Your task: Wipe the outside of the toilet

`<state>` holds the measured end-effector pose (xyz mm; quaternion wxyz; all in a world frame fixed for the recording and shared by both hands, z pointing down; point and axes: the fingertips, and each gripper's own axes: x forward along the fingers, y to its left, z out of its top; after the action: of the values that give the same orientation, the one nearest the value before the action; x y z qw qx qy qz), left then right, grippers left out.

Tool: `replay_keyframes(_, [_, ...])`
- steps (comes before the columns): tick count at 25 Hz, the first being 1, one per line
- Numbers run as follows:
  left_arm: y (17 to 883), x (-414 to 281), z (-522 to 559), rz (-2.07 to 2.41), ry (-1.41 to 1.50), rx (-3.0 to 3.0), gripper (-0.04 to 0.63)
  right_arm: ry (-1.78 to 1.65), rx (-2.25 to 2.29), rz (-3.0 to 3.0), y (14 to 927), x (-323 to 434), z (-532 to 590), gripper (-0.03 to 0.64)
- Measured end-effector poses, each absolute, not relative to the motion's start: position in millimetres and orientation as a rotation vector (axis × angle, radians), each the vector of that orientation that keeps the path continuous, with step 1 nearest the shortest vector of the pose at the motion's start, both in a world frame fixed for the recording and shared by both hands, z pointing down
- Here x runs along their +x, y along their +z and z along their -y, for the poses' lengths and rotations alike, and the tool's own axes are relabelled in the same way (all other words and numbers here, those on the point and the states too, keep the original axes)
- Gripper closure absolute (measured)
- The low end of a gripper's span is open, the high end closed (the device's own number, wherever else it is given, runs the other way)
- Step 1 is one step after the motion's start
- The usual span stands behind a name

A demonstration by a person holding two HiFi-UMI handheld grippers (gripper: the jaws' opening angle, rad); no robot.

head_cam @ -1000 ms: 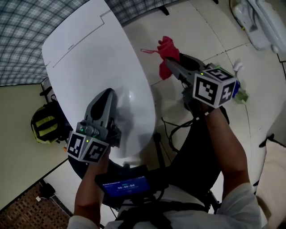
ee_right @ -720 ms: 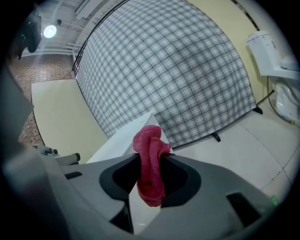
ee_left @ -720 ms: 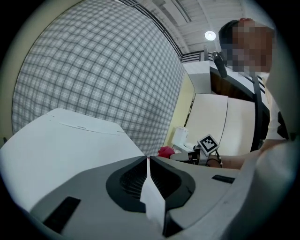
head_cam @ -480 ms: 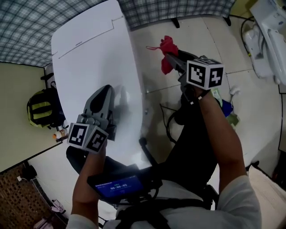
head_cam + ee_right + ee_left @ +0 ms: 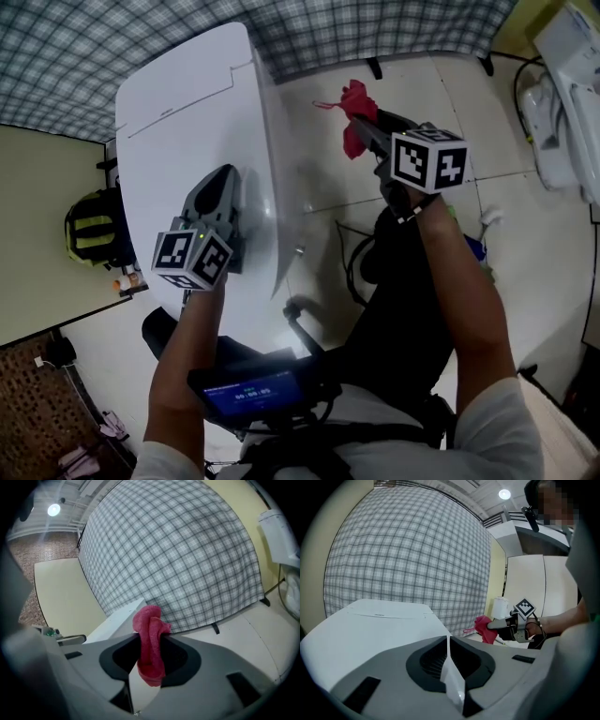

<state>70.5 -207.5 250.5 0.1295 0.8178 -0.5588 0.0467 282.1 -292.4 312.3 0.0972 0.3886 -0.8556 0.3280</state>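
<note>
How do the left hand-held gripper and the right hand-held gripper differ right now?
The left hand-held gripper is shut and empty; the right hand-held gripper is shut on a red cloth. The left hand-held gripper is over the white toilet; the right hand-held gripper is over the floor beside it. Both face the checked backdrop.

you hold two grippers, left gripper point(image 5: 223, 176) and right gripper point(image 5: 364, 128); you also see one toilet point(image 5: 183, 103), one red cloth point(image 5: 354, 101), one yellow-and-black bag point(image 5: 89, 234) and one checked curtain point(image 5: 375, 23).
</note>
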Motion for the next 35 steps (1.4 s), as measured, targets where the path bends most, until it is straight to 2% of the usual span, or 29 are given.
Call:
replay_keyframes(6, [246.3, 85.7, 229.2, 1.730, 0.189, 2.459, 0.592, 0.950, 1.109, 2.527, 320.4, 279.7, 298.8, 0.492])
replay_keyframes(12, [240.7, 78.2, 228.0, 1.745, 0.048, 2.477, 0.595, 0.849, 1.022, 2.515, 319.9, 260.5, 300.8, 0.492])
replay_keyframes(24, [237.8, 81.5, 229.2, 1.742, 0.055, 2.487, 0.595, 0.735, 0.901, 2.424, 345.5, 232.8, 287.4, 0.492])
replay_keyframes(35, [237.6, 81.8, 219.2, 1.723, 0.052, 2.484, 0.595, 0.774, 0.922, 2.496, 388.8, 180.4, 398.8, 0.492])
